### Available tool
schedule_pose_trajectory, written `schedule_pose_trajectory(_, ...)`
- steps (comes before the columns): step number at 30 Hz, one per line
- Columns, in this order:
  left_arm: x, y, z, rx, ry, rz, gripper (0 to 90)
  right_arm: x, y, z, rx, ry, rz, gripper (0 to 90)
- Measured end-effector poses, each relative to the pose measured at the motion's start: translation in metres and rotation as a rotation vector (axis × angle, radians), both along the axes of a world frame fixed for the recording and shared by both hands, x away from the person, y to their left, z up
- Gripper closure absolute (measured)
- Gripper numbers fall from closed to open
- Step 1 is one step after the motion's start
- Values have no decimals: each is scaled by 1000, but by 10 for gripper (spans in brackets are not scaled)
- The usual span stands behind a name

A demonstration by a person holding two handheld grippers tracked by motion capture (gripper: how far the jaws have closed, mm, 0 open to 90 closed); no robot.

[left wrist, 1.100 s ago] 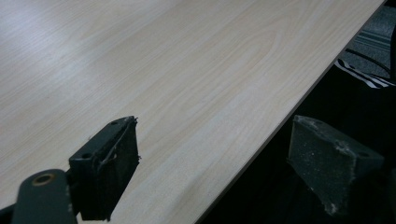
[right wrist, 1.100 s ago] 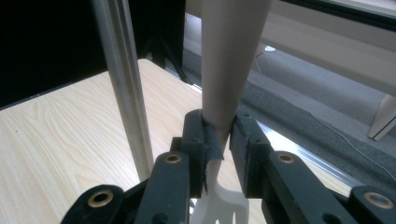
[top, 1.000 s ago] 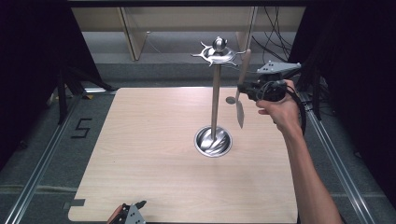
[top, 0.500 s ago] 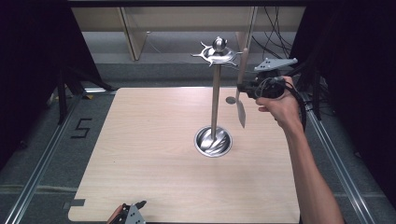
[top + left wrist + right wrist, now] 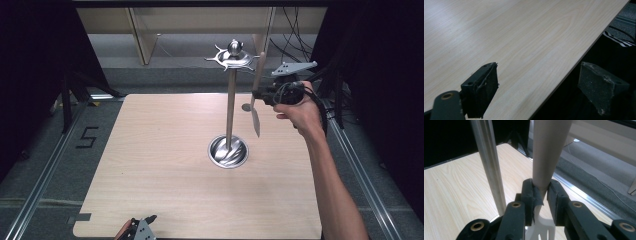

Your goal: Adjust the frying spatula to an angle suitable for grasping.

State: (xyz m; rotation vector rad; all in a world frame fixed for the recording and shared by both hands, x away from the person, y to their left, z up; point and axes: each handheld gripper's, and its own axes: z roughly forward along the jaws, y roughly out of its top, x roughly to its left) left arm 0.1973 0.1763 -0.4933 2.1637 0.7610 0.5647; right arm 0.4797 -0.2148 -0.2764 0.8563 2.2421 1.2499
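Right hand-held gripper (image 5: 258,94), jaws clamped on a beige-handled white slotted utensil (image 5: 256,102) held upright beside the tall steel hook stand (image 5: 230,107) on the pale wooden desk (image 5: 165,165); left hand-held gripper (image 5: 537,87) spread apart at the desk's near edge.

Left hand-held gripper (image 5: 142,227) mostly cropped

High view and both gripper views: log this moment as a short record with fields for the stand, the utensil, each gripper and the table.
stand: metal utensil stand, upright, round base on the table, hooked crown on top
utensil: slotted utensil with a wooden handle, held clear of the table beside the stand's pole, head down
right gripper: right gripper shut on the utensil's handle
left gripper: left gripper open, low at the table's near edge, holding nothing
table: light wooden table
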Motion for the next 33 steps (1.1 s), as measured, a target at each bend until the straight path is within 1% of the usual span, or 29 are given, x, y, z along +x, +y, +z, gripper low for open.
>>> schedule_pose_trajectory(1, 0, 0, 0, -10, -1, -3, 154, -1, 1, 0, 0, 2, -1, 761)
schedule_pose_trajectory(3, 0, 0, 1, -3, -3, -3, 154, -1, 1, 0, -2, 10, 11, 756)
schedule_pose_trajectory(4, 0, 0, 0, -8, 1, -4, 154, -1, 1, 0, -9, 6, 20, 754)
schedule_pose_trajectory(5, -1, -1, 0, -18, 10, -1, 154, -2, 2, -1, 0, -16, 15, 749)
schedule_pose_trajectory(6, 0, 0, 0, 0, 6, -5, 154, -1, 1, 0, -8, -39, 25, 740)
schedule_pose_trajectory(7, 0, 0, 0, -11, 1, -3, 154, -4, 2, 1, 3, -16, 14, 729)
schedule_pose_trajectory(8, -1, -1, 0, -17, 7, -3, 154, -3, 2, 1, 0, -44, 24, 720)
schedule_pose_trajectory(9, 0, 0, 0, -7, -2, -3, 154, -5, 2, 2, 6, -33, 21, 713)
schedule_pose_trajectory(10, -1, -1, 0, -20, 10, -1, 154, -6, 1, 4, -10, -36, 35, 709)
schedule_pose_trajectory(11, 0, 0, 0, 1, 7, -6, 154, -8, 2, 4, -2, -39, 17, 697)
schedule_pose_trajectory(12, 0, 0, 0, -4, 2, -4, 154, -9, 0, 5, -19, -32, 23, 687)
schedule_pose_trajectory(13, -1, -1, 0, -20, 10, -1, 154, -9, 0, 5, -13, -45, 22, 675)
schedule_pose_trajectory(14, 0, 0, 0, 0, 6, -5, 154, -10, 0, 5, -12, -59, 14, 665)
schedule_pose_trajectory(15, 0, -1, 0, -16, 5, -2, 154, -12, -1, 5, 4, -50, 9, 656)
schedule_pose_trajectory(16, 0, -1, 0, -11, 6, -3, 154, -14, -2, 5, 5, -47, 13, 642)
schedule_pose_trajectory(17, -1, -1, -1, -21, 10, -1, 154, -17, -3, 5, 12, -30, 3, 622)
schedule_pose_trajectory(18, 0, 0, 1, -5, 11, -12, 154, -18, -5, 5, 14, -44, -1, 608)
schedule_pose_trajectory(19, -1, -1, 0, -20, 26, -11, 154, -18, -7, 3, 23, -65, -3, 599)
schedule_pose_trajectory(20, -1, -1, 0, -16, 3, -6, 154, -21, -9, 3, 31, -43, -3, 585)
schedule_pose_trajectory(22, -1, -1, 0, -18, 1, -3, 154, -24, -12, 0, 52, -59, -21, 566)
schedule_pose_trajectory(23, -1, -1, 0, -26, 9, -4, 154, -26, -15, -1, 53, -51, -22, 554)
schedule_pose_trajectory(24, -1, -1, 0, -30, 27, -6, 154, -28, -16, -2, 60, -58, -18, 548)
schedule_pose_trajectory(25, -1, -1, 0, -29, 26, -6, 154, -30, -19, -3, 51, -61, -30, 542)
schedule_pose_trajectory(27, -1, -1, 0, -15, 5, -6, 154, -35, -23, -5, 52, -88, -46, 529)
schedule_pose_trajectory(28, -1, -1, 0, -28, 26, -7, 153, -37, -25, -6, 54, -88, -34, 526)
schedule_pose_trajectory(29, 0, 0, 1, 3, 22, -13, 154, -41, -27, -8, 63, -92, -53, 520)
schedule_pose_trajectory(31, -1, -1, 0, -18, 25, -7, 154, -45, -30, -12, 62, -104, -48, 515)
schedule_pose_trajectory(32, 0, -1, 0, -7, 2, 1, 154, -49, -31, -14, 62, -97, -50, 515)
schedule_pose_trajectory(33, 0, 0, 0, -9, -2, -2, 154, -51, -33, -16, 65, -96, -41, 513)
